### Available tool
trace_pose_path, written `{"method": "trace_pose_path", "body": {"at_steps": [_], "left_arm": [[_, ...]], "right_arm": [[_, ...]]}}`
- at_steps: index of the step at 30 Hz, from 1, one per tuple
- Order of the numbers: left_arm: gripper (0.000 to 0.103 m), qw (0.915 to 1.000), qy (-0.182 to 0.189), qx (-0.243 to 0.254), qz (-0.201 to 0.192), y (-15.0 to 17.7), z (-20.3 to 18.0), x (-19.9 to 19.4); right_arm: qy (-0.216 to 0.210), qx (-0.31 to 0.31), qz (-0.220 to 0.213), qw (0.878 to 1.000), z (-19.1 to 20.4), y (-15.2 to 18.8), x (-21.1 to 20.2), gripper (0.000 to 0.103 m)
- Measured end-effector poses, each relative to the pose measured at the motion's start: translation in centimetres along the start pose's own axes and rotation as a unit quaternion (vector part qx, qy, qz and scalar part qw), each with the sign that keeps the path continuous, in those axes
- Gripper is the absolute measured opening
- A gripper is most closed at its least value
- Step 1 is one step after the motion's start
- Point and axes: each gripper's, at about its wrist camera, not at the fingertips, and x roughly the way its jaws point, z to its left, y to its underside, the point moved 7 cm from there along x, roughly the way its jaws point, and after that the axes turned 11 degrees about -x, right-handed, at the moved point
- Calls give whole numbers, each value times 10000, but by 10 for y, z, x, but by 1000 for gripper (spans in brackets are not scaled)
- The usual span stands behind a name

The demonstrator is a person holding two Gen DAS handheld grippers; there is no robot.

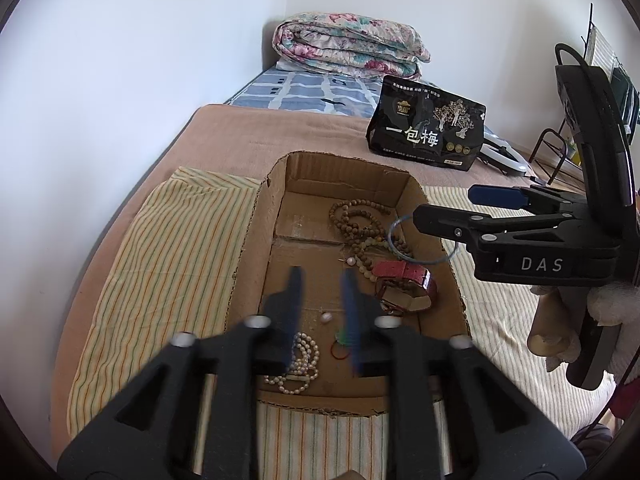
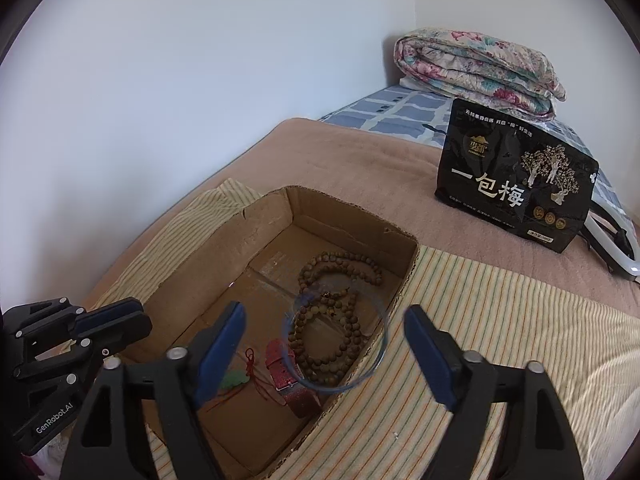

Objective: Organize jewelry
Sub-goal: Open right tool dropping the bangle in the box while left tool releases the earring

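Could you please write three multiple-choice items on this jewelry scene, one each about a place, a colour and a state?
1. Where do the wooden beads lie?
A. in the box
B. on the striped cloth
C. beside the black bag

2. What colour is the watch strap?
A. green
B. red
C. white

3. How is the right gripper?
A. shut on the beads
B. shut, empty
C. open

Answers: 1 A, the beads rest on the box floor; 2 B, the strap is red; 3 C, its fingers stand wide apart, gripping nothing.

Matt cardboard box [image 2: 256,240] — wooden beads [image 2: 340,312]
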Motion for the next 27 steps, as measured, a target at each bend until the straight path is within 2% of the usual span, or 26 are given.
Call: {"method": "trace_pose_path", "body": {"at_steps": [1,2,7,20,27], "left_arm": [[55,10000,-6,-8,-71,-1,0,-2],[57,9999,-14,-22,-127,-1,0,-3],[58,9999,-36,-33,-133,-3,0,-4],[58,9999,-22,-35,-136,-2,0,-5],[58,9998,10,-4,-220,-4,-8,-20]], "right_arm": [[15,1,-26,10000,0,-1,-1,89],[14,1,-34,10000,0,-1,-1,90],[87,2,-51,9999,-1,-2,-4,99],[124,-63,-127,9998,3,-3,-14,99],[187,-45,-217,9996,1,-5,-29,99]]}}
